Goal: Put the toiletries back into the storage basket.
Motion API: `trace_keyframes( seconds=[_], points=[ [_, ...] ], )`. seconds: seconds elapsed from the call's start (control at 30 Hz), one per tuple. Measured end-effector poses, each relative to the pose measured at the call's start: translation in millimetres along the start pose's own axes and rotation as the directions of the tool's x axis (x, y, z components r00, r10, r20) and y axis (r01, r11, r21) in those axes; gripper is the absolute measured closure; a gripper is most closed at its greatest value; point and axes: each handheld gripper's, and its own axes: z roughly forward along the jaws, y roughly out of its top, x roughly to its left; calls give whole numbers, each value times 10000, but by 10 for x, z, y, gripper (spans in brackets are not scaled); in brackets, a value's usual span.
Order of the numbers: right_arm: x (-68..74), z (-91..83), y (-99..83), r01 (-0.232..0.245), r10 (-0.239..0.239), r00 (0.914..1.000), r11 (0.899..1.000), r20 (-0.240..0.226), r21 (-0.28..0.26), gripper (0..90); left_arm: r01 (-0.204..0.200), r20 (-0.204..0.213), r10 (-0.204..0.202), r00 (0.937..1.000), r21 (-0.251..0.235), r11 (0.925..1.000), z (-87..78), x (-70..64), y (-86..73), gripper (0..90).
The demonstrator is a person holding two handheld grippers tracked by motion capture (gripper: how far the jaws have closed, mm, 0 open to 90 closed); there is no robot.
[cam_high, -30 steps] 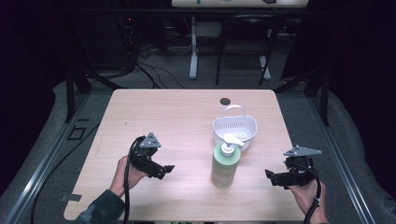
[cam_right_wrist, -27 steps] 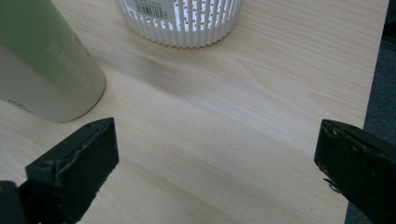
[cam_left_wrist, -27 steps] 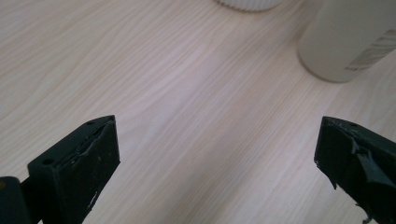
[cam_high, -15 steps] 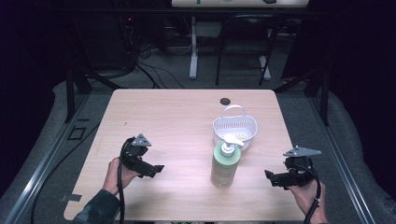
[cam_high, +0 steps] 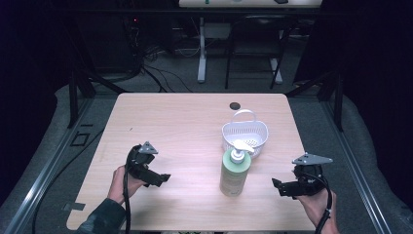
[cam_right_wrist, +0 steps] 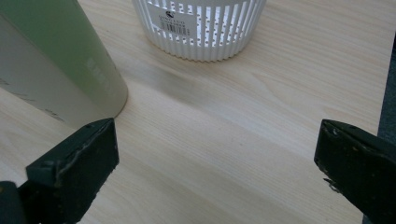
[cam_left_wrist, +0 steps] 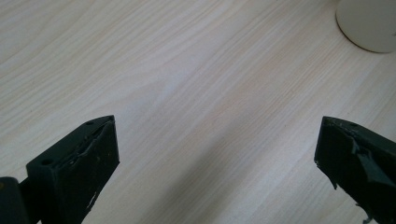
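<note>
A pale green pump bottle (cam_high: 235,171) stands upright near the table's front middle, its base (cam_left_wrist: 366,23) at the top right of the left gripper view and its side (cam_right_wrist: 56,60) at the left of the right gripper view. Right behind it sits a white slotted basket (cam_high: 245,135) with a handle; the basket (cam_right_wrist: 201,28) appears at the top of the right gripper view. My left gripper (cam_high: 160,179) is open over bare wood to the bottle's left. My right gripper (cam_high: 281,187) is open, empty, to the bottle's right near the front edge.
The light wooden table (cam_high: 175,122) has a small dark round spot (cam_high: 235,105) near its far edge. Dark floor, cables and metal frames surround it. Its right edge (cam_right_wrist: 390,84) lies close to the right gripper.
The left hand and gripper have drawn back to the left and toward the front edge, away from the bottle. The right gripper, bottle and basket have stayed put.
</note>
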Motion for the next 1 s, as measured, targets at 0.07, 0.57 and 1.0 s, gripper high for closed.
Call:
trace_keyframes(
  seconds=[0.07,0.57,1.0],
  points=[
    [29,-14,14,-63,62,9999,9999,-124,-91,0,42,-2,-42,10000,-8,10000,1,3,-6,0],
    [327,-142,154,513,-635,9925,9920,-1040,-1157,0,16,64,-15,10000,-95,10000,-11,26,-2,0],
    [489,-155,321,1250,-1491,9793,9775,-1370,-1701,0,-97,60,98,9999,-166,9998,-8,2,7,0]
  ],
)
